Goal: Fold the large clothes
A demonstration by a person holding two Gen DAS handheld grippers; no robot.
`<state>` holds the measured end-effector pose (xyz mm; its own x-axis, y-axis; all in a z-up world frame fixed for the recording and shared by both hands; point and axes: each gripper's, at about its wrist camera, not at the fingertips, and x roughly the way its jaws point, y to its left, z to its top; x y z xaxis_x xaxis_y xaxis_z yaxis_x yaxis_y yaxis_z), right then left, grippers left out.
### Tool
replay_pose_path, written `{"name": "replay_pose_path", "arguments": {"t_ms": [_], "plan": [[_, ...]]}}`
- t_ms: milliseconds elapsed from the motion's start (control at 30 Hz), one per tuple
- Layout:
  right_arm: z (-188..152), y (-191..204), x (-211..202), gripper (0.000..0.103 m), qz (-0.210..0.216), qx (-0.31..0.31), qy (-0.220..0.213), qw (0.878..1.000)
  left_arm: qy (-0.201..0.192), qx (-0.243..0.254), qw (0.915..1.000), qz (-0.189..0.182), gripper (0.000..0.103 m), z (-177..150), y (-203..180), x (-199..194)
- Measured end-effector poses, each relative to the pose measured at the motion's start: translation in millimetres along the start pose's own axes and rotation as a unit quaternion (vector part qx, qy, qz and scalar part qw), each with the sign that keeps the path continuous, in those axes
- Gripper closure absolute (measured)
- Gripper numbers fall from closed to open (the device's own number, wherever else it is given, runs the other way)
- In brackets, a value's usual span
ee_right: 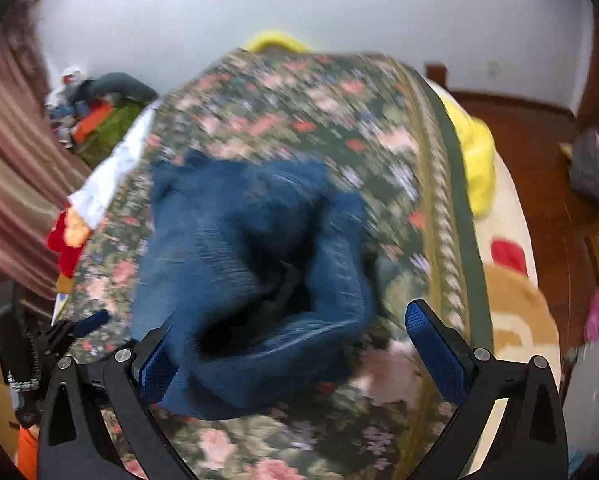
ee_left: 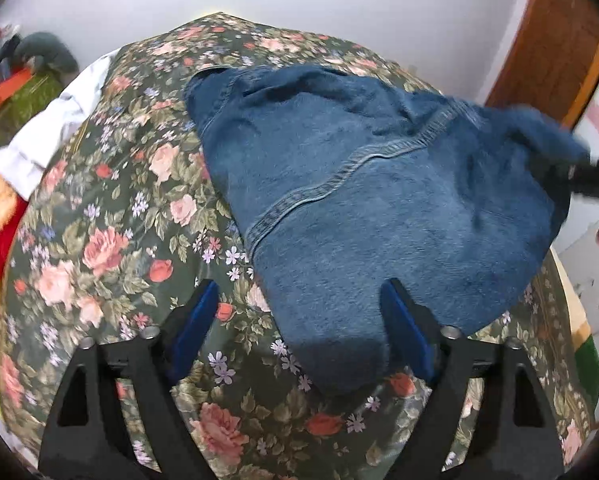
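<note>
One large surface carries the whole scene: a bed under a floral bedspread (ee_left: 99, 248) that fills the middle of both views, giving a broad, soft base on which a big garment can be spread.

The task's thing, a blue denim garment (ee_left: 359, 184), lies on that bedspread, centre to right of the left wrist view, bunched rather than flat; a stitched seam runs diagonally across it. Its near corner droops to the lower centre of the frame, between the left gripper's (ee_left: 299, 320) fingers. Those fingers stand wide apart, the right-hand blue pad (ee_left: 403, 328) touching or just beside the cloth and not pinching it, so the corner rests by its own weight.

In the right wrist view, which is motion-blurred, the same denim (ee_right: 251, 280) is heaped at centre and lower left. The right gripper (ee_right: 291, 344) likewise shows its fingers spread; the left-hand pad (ee_right: 157, 368) sits against the fabric, the other (ee_right: 431, 340) is clear of it. No clamp is visible. Judged from this, the garment is laid down but not yet smoothed, and the fold proper remains to be made.

A white cloth (ee_left: 47, 136) at the left edge and a yellow cushion (ee_right: 475, 164) at the right lie apart from the work.
</note>
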<state>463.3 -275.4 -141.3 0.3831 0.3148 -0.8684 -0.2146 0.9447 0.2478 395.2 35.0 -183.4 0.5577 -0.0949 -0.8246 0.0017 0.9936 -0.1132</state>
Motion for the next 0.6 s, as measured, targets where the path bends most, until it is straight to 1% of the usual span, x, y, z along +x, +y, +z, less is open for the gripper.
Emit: {"name": "replay_pose_path", "arguments": {"t_ms": [33, 67, 167, 200, 300, 400, 500, 600], "plan": [[-6, -10, 5, 0.000, -0.007, 0.003, 0.007, 1.000, 0.004, -0.010, 0.9999, -0.006, 0.010, -2, 4, 3], [-11, -17, 9, 0.000, -0.010, 0.003, 0.015, 1.000, 0.007, -0.020, 0.9997, -0.015, 0.010, -5, 7, 6], [-30, -32, 24, 0.000, -0.015, 0.004, 0.036, 0.999, 0.023, -0.053, 0.9973, -0.046, 0.004, -11, 17, 16], [-36, -36, 27, 0.000, -0.017, 0.005, 0.039, 0.999, 0.025, -0.057, 0.9968, -0.049, 0.003, -13, 17, 17], [-45, -42, 33, 0.000, -0.014, 0.016, 0.038, 0.999, 0.021, -0.061, 0.9969, -0.044, 0.002, -18, 14, 17], [-45, -38, 30, 0.000, -0.025, 0.010, 0.046, 0.999, 0.020, -0.051, 0.9982, -0.024, 0.002, -17, 8, 13], [-39, -33, 18, 0.000, -0.028, 0.005, 0.052, 0.998, 0.022, -0.038, 0.9989, -0.013, 0.005, -14, 6, 5], [-27, -25, 0, 0.000, -0.021, -0.003, 0.043, 0.999, 0.017, -0.023, 0.9996, -0.007, 0.006, -7, 8, -5]]}}
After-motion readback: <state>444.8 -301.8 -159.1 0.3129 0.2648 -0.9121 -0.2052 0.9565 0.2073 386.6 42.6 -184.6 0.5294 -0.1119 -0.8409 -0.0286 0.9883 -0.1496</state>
